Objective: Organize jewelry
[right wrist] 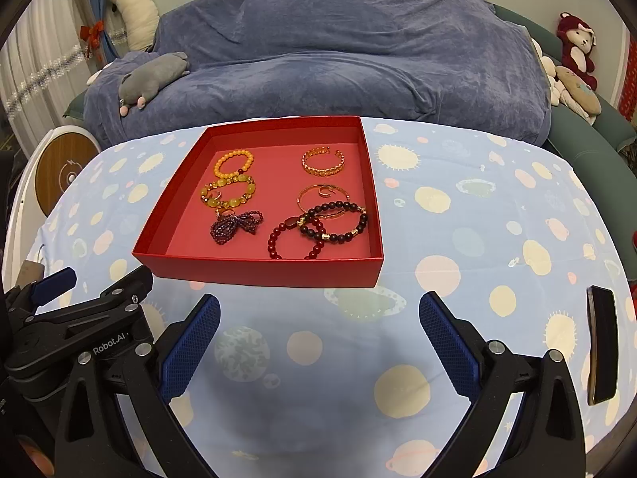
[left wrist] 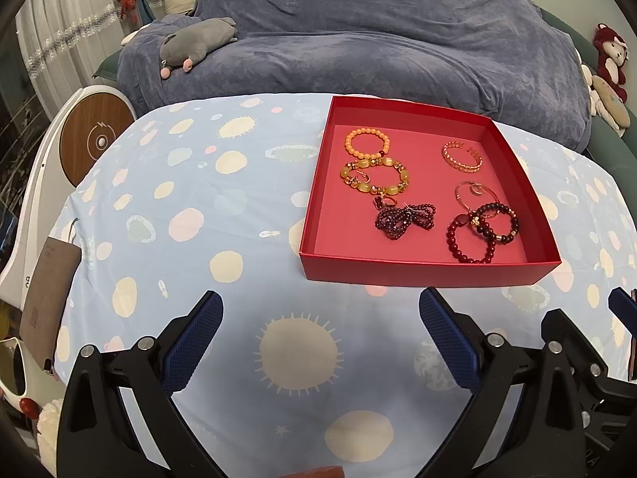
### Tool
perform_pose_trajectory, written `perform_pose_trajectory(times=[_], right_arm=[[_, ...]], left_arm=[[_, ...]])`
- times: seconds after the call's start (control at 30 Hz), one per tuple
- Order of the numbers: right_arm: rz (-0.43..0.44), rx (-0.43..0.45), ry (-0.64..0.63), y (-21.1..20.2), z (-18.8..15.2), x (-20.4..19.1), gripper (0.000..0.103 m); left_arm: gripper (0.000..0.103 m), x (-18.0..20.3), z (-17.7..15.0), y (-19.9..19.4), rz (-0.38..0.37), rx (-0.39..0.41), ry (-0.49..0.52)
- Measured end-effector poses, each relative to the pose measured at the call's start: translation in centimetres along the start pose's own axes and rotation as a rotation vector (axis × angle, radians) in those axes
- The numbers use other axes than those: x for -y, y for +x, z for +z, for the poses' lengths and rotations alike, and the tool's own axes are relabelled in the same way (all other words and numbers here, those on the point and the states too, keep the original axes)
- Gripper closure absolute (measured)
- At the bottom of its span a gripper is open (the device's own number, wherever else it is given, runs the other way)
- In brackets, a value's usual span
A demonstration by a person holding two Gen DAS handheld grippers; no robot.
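A shallow red box [left wrist: 430, 269] [right wrist: 258, 273] sits on a table with a light blue planet-print cloth [left wrist: 199, 239] [right wrist: 458, 239]. Inside lie several bracelets: an orange bead one [left wrist: 367, 141] [right wrist: 234, 163], a yellow stone one [left wrist: 374, 178] [right wrist: 227, 192], a gold cuff [left wrist: 463, 156] [right wrist: 323, 162], a thin gold bangle [left wrist: 475, 195] [right wrist: 323, 196], a dark purple bead bundle [left wrist: 404, 219] [right wrist: 235, 226], a red bead one [left wrist: 471, 241] [right wrist: 296, 239] and a dark bead one [left wrist: 497, 219] [right wrist: 338, 219]. My left gripper [left wrist: 320, 318] and right gripper [right wrist: 318, 318] are both open and empty, in front of the box.
A sofa under a blue blanket [left wrist: 358, 40] [right wrist: 338, 59] stands behind the table, with a grey plush toy [left wrist: 195, 46] [right wrist: 151, 75]. A dark phone [right wrist: 601, 342] lies on the cloth at the right. A white device with a round wooden top [left wrist: 95, 139] stands left.
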State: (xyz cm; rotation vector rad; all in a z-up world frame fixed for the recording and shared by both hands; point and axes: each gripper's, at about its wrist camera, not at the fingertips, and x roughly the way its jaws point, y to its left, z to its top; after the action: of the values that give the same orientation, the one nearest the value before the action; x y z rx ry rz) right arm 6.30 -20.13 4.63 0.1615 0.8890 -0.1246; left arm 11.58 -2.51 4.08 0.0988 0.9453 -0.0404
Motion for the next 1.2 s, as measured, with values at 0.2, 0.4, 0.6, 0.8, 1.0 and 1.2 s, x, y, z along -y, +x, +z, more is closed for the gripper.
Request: perform_pose_trajectory(times=[0.2, 0.4, 0.6, 0.8, 1.0, 1.2], right_arm=[[0.002, -0.002, -0.003, -0.06, -0.01, -0.01, 0.006], [0.0, 0.0, -0.005, -0.15, -0.05, 0.0, 0.006], [-0.002, -0.001, -0.006, -0.12, -0.06, 0.06, 0.006], [0.0, -0.002, -0.005, -0.07, -0.13, 0.14, 0.006], [0.0, -0.002, -0.005, -0.09, -0.14, 0.12, 0.006], [-0.001, -0.004, -0.004, -0.1, -0.21, 0.15, 0.006]], left_arm=[[0.008, 0.05, 0.01, 0.04, 0.002, -0.001, 0.001], [0.009, 0.02, 0.01, 0.09, 0.003, -0.002, 0.001], [0.009, 0.07, -0.05, 0.17, 0.0, -0.005, 0.006], [0.009, 0.14, -0.02, 0.21, -0.002, -0.007, 0.006], [0.009, 0.16, 0.0, 0.21, -0.001, -0.005, 0.006], [0.009, 0.13, -0.01, 0.14, 0.006, 0.005, 0.0]])
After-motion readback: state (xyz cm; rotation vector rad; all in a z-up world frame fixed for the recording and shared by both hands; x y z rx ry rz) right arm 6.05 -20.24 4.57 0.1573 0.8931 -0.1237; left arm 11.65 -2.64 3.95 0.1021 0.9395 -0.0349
